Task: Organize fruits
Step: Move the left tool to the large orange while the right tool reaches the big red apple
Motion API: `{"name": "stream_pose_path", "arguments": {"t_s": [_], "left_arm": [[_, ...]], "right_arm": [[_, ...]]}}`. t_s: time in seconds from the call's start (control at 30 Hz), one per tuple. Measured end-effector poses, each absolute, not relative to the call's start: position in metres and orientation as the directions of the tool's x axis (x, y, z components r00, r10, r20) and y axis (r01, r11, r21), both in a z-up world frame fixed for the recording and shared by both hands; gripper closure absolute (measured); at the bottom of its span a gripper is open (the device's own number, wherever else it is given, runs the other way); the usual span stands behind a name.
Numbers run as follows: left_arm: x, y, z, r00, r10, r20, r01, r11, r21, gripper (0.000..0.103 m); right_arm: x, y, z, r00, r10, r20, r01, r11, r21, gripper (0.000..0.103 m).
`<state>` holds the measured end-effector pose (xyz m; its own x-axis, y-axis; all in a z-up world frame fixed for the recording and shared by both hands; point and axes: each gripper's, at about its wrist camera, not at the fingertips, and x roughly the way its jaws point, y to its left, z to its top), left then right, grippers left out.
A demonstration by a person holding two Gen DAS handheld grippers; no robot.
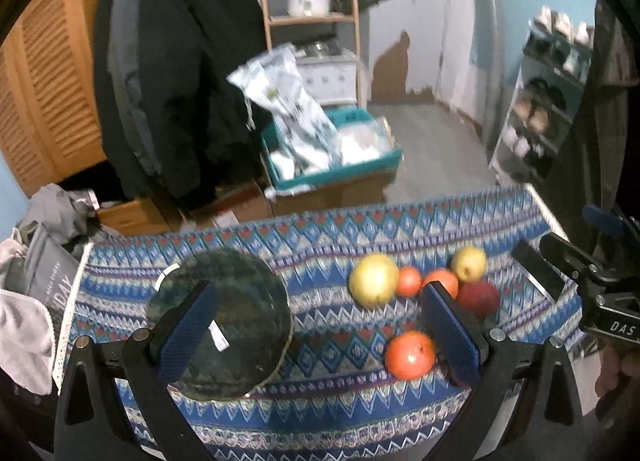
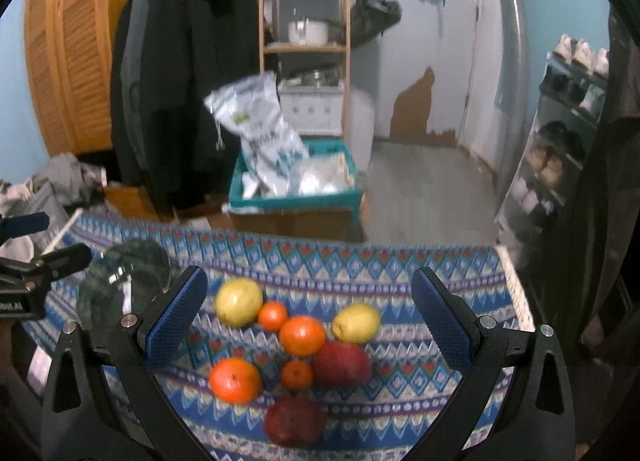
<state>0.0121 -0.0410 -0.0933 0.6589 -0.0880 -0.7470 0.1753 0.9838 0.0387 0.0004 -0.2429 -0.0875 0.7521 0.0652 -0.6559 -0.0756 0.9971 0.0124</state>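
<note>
Both grippers, left gripper (image 1: 316, 325) and right gripper (image 2: 308, 317), hang released above the cloth-covered surface (image 2: 440, 261); loose fruits (image 2: 304, 335) cluster mid-surface, glass plate (image 1: 224, 325) near its left edge; nudged fruit might roll off.

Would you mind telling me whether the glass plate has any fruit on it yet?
Empty: the glass plate shows only a small sticker, and the fruits, like the nearest orange, lie beside it on the tablecloth.

Eight round fruits cluster on the patterned cloth: two yellow apples (image 2: 239, 302) (image 2: 356, 323) at twelve o'clock, four oranges (image 2: 302, 335) centrally, two dark-red apples (image 2: 342, 364) (image 2: 294, 420) toward six.
</note>
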Motion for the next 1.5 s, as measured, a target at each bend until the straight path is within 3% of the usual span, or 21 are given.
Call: {"name": "stream_pose_path", "arguments": {"t_s": [0.6, 0.93, 1.33, 1.5], "left_arm": [[0.011, -0.071, -0.190, 0.505, -0.060, -0.861, 0.244, 0.967, 0.076, 0.001], [0.007, -0.079, -0.225, 0.443, -0.054, -0.895, 0.279, 0.957, 0.080, 0.001], [0.009, -0.083, -0.240, 0.410, -0.059, -0.910, 0.280, 0.958, 0.064, 0.001], [0.010, -0.087, -0.243, 0.403, -0.065, -0.913, 0.285, 0.957, 0.058, 0.001]], "right_arm": [[-0.003, -0.253, -0.213, 0.490, 0.051, -0.870, -0.061, 0.998, 0.024, 0.003], [-0.003, -0.249, -0.261, 0.366, 0.090, -0.926, -0.078, 0.995, 0.066, 0.003], [0.002, -0.240, -0.279, 0.299, 0.151, -0.942, -0.093, 0.987, 0.129, 0.003], [0.007, -0.238, -0.293, 0.292, 0.144, -0.946, -0.109, 0.987, 0.116, 0.019]]}}
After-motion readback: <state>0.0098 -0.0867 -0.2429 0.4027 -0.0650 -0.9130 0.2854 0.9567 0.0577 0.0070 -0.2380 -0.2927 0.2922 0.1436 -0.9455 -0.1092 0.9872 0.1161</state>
